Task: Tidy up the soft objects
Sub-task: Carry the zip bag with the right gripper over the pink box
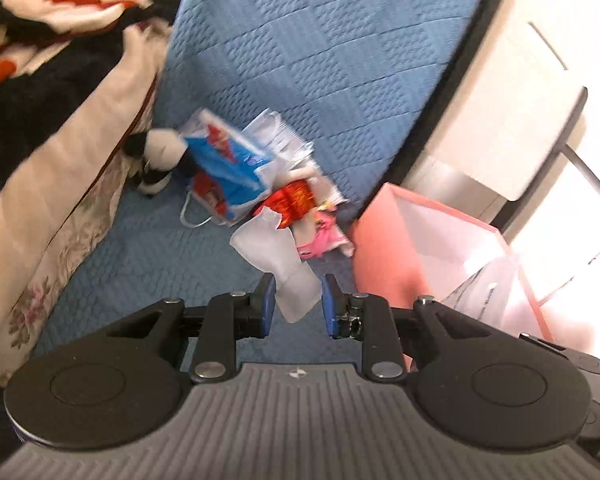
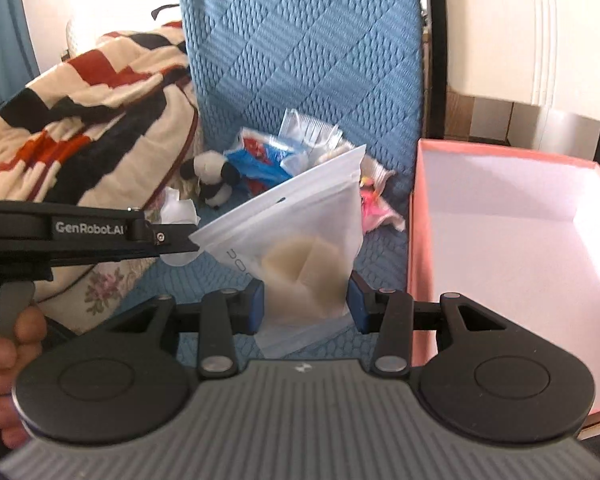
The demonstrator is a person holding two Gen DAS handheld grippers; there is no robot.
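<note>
- The right hand-held gripper is clamping its blue pads on the lower part of a frosted zip bag with pale round pads inside, holding it above the blue quilted bedspread.
- The left hand-held gripper is gripping a small translucent white pouch; its pads are sitting against the pouch's narrow lower end, though blur is making the contact hard to judge.
- The right wrist view is showing what the left is not: the left hand-held gripper reaching in from the side, its tip touching the zip bag's corner, with a person's fingers around its handle.
- That view is also showing the pink box open, with a white inside and nothing visible in it; in the left wrist view the box is cut by the gripper body and washed out by glare.
- The left wrist view is giving the pile on the bedspread more fully: a blue-and-red packet, a red shiny wrapper, a pink item and a small black-and-white plush.
- In the right wrist view the zip bag is hiding much of that pile.
- A striped blanket is lying bunched beside the pile.
- Printing on the packets is too blurred to read.
</note>
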